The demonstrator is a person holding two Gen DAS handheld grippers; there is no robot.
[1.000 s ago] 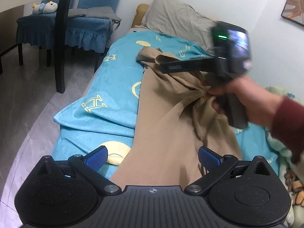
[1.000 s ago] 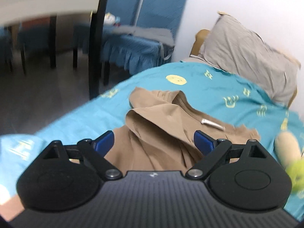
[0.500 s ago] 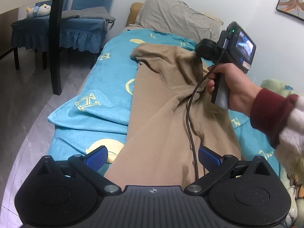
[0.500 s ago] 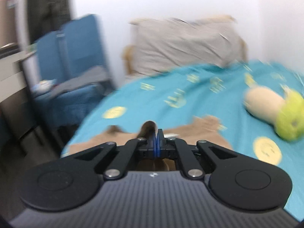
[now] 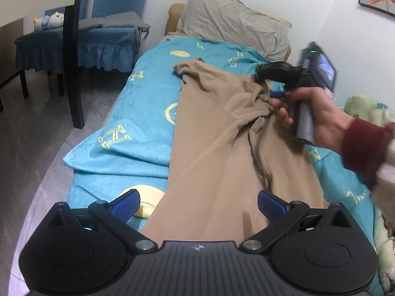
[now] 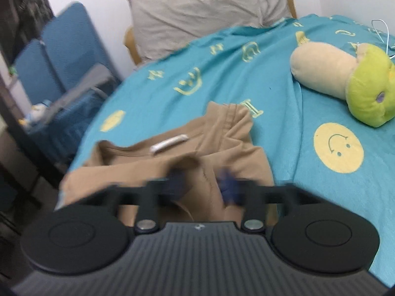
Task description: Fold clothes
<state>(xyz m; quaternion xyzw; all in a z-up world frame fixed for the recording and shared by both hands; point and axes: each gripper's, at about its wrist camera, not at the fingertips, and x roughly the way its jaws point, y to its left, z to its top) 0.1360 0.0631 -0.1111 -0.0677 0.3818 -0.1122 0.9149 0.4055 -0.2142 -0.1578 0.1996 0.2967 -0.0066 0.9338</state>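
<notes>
A tan garment [image 5: 217, 133] lies lengthwise on the teal bedspread [image 5: 138, 113]. My left gripper [image 5: 197, 204] is open and empty, its blue pads spread over the near end of the cloth. My right gripper [image 6: 203, 186] hangs over the garment's collar end [image 6: 197, 148], where a white label [image 6: 169, 143] shows. Its blue pads are motion-blurred and a little apart, with tan cloth between them. It also shows in the left wrist view [image 5: 277, 93], held by a hand at the bunched cloth.
A grey pillow [image 5: 234, 22] leans at the bed's head. A beige and green plush toy [image 6: 345, 79] lies on the right of the bed. Blue-covered chairs [image 5: 86, 42] and a dark table leg [image 5: 74, 54] stand left of the bed. A floral blanket [image 5: 370, 111] lies at the right.
My right gripper shut on the collar half a second ago; its pads are now apart again and it has swung right. The left gripper has stayed open and almost still.
</notes>
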